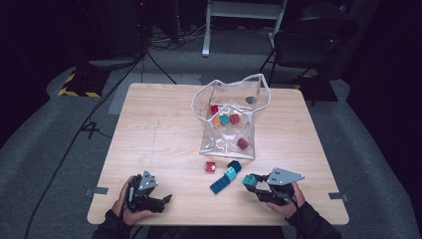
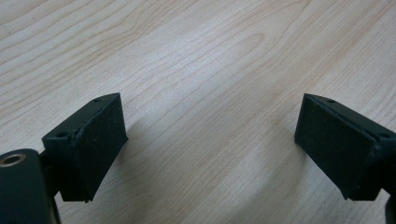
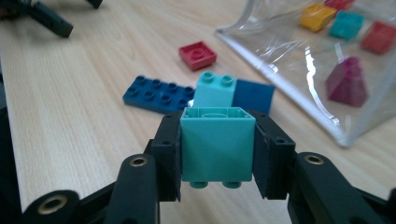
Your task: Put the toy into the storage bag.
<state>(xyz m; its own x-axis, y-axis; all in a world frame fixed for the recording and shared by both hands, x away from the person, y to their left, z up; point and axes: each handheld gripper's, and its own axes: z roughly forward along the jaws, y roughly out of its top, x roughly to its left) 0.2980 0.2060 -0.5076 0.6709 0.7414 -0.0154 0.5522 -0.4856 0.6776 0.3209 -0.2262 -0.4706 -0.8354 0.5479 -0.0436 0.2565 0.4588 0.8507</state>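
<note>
step: we carry a teal brick (image 3: 217, 143) clamped upside down in the right tool (image 1: 253, 183) | left tool (image 1: 161, 200) gaping, empty | next: we lift over the clear bag (image 1: 259, 110) rim, release

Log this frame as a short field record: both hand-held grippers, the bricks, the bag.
right hand-held gripper: shut on teal square plastic brick, studs pointing down
left hand-held gripper: open, nothing between jaws, over wooden table
loose on table: flat red brick, dark blue plate, light teal brick
clear plastic bag: open, several coloured bricks inside
</note>
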